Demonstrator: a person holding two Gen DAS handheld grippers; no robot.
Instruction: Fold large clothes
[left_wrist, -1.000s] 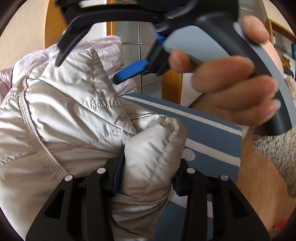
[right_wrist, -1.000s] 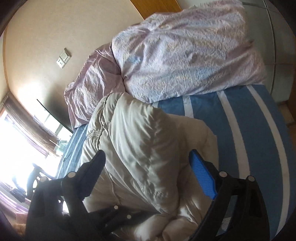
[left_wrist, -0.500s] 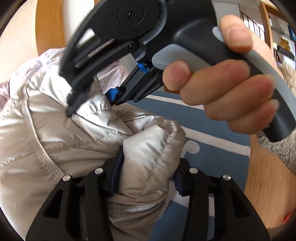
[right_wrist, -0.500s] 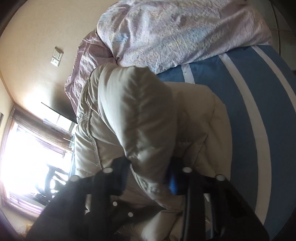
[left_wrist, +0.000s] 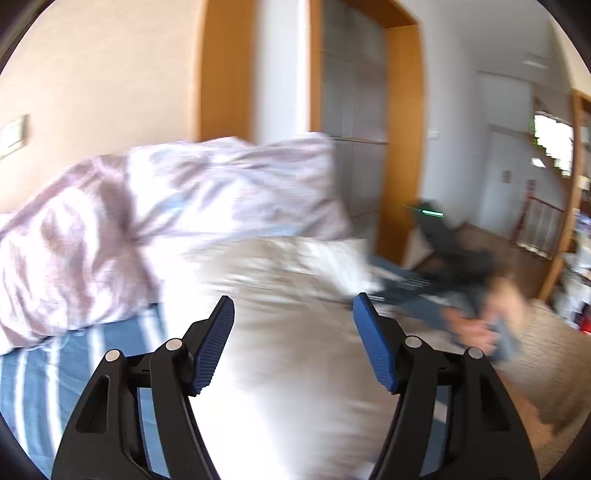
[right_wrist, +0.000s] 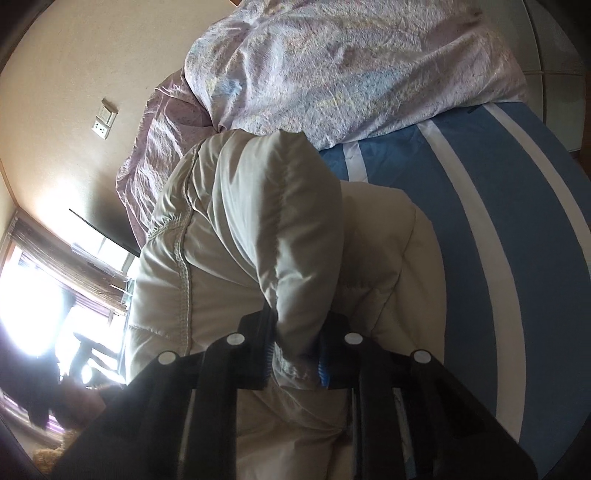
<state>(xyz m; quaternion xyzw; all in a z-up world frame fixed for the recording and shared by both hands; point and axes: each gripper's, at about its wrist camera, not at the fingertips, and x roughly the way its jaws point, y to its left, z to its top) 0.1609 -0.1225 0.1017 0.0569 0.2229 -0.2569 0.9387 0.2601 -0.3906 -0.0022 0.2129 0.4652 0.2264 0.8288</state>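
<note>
A beige quilted puffer jacket (right_wrist: 258, 229) lies bunched on the blue bed sheet with white stripes (right_wrist: 517, 229). My right gripper (right_wrist: 295, 360) is shut on a raised fold of the jacket; its blue pads (right_wrist: 324, 363) press the fabric from both sides and its jaws are still closing. In the blurred left wrist view my left gripper (left_wrist: 295, 332) hovers above the jacket (left_wrist: 295, 369), its jaws opening. Its blue pads (left_wrist: 216, 347) stand well apart and press on nothing. A person's hand (left_wrist: 476, 325) shows blurred at the right, on the other gripper's handle.
Lilac pillows and bedding (right_wrist: 351, 66) are piled at the head of the bed against a beige wall with a socket plate (right_wrist: 101, 127). A bright window (right_wrist: 33, 277) is at the left. Wooden door frames (left_wrist: 402, 129) and wooden floor (left_wrist: 535, 373) lie beyond the bed's right edge.
My left gripper let go of the jacket fold, opened and pulled up and back. My right gripper came down from wide open and shut on a jacket fold.
</note>
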